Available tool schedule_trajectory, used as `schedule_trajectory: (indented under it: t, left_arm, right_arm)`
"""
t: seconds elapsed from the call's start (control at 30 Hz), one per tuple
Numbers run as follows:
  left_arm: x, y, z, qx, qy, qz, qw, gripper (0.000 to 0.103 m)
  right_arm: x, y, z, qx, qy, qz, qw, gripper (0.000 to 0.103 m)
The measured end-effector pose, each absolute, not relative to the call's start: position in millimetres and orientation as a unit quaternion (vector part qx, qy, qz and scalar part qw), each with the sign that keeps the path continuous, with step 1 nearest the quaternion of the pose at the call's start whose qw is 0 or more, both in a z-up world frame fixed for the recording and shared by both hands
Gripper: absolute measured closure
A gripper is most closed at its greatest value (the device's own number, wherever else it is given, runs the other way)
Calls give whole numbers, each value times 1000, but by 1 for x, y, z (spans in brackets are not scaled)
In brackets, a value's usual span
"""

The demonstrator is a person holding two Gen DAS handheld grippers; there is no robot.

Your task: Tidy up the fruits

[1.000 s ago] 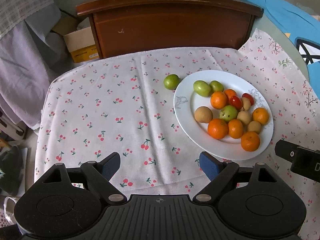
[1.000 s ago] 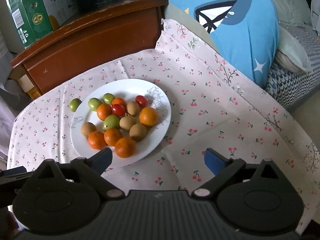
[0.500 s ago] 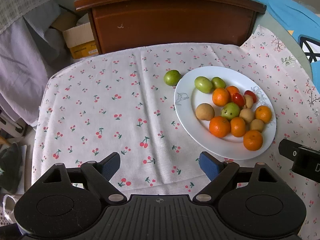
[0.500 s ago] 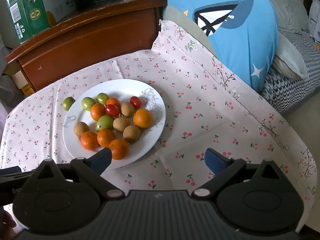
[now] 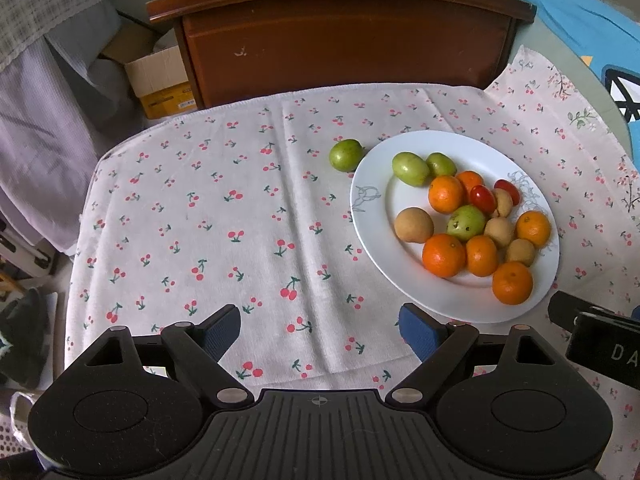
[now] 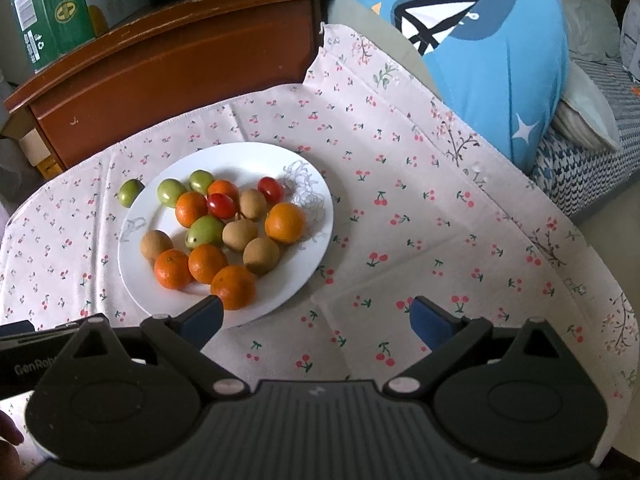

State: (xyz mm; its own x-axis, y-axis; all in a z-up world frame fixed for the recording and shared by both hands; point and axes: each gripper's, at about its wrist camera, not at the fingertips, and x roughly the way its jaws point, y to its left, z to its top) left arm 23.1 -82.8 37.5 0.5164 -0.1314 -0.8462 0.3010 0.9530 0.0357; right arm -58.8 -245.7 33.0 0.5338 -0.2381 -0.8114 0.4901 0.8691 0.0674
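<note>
A white plate (image 5: pixel 372 216) (image 6: pixel 312 216) on a cherry-print cloth holds several oranges, green fruits, brown longans and red cherry tomatoes. One green fruit (image 5: pixel 345 155) (image 6: pixel 130 193) lies alone on the cloth just beyond the plate's far left rim. My left gripper (image 5: pixel 320 330) is open and empty, above the cloth left of and in front of the plate. My right gripper (image 6: pixel 316 320) is open and empty, at the plate's near right edge, its left finger (image 6: pixel 202 318) over the rim by an orange (image 6: pixel 233 287).
A brown wooden cabinet (image 5: pixel 348 40) stands behind the table, with a green carton (image 6: pixel 48 12) on top. A cardboard box (image 5: pixel 160 76) sits on the floor at left. A blue cushion (image 6: pixel 488 48) and bedding lie at the right. The cloth (image 5: pixel 200 220) drapes over the table edges.
Both grippers have drawn back slightly toward me and tilted; the plate and cabinet sit a little differently in view. No fruit has moved. Both grippers stay open.
</note>
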Motion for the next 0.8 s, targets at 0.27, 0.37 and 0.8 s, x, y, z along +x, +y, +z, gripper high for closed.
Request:
schedule_trajectory:
  t: [0.27, 0.37, 0.8]
  left_arm:
    - [24, -86, 37, 99, 473, -121, 867, 15]
    - [25, -86, 37, 101, 473, -121, 867, 15]
    - [25, -90, 37, 106, 474, -118, 866, 15]
  right_arm:
    - [-55, -243, 30, 130, 438, -212, 864, 4]
    - [-54, -243, 28, 128, 438, -213, 864, 4]
    - [-49, -241, 24, 119, 441, -216, 863, 4]
